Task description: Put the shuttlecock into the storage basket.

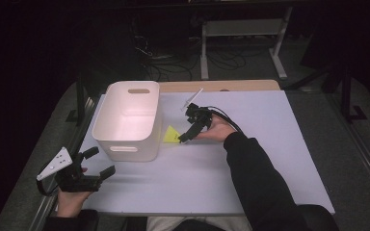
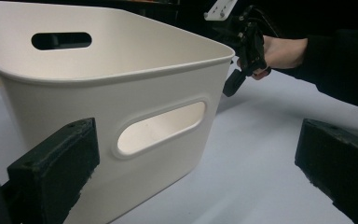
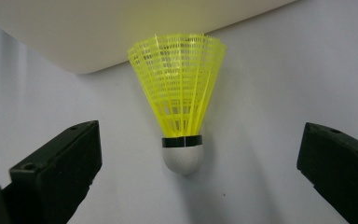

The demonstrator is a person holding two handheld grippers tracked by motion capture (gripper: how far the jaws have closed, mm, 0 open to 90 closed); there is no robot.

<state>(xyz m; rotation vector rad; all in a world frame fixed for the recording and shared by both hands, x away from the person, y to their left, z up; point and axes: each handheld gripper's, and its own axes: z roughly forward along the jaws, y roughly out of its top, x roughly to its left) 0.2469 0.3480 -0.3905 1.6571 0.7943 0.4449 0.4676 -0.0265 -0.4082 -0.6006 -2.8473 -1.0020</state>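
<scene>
- While the right gripper [image 3: 191, 186] hangs wide open around the yellow shuttlecock [image 3: 182, 112], nothing is held; it lies beside the white bin [image 1: 127, 120], mid-table.
- Closing on the skirt may crush it.
- Left gripper [image 1: 94, 166], near the table's [image 1: 250, 168] front-left corner, gapes empty.

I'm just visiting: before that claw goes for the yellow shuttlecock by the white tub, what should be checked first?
1. Right claw open wide: ok.
2. Yellow shuttlecock centred between its jaws: ok.
3. Shuttlecock lying free on the table, not gripped: ok.
4. White tub close beside the shuttlecock's skirt; room for a jaw: cannot tell.
5. Left claw open, holding nothing, away from the shuttlecock: ok.
6. Tub empty: ok.
</scene>
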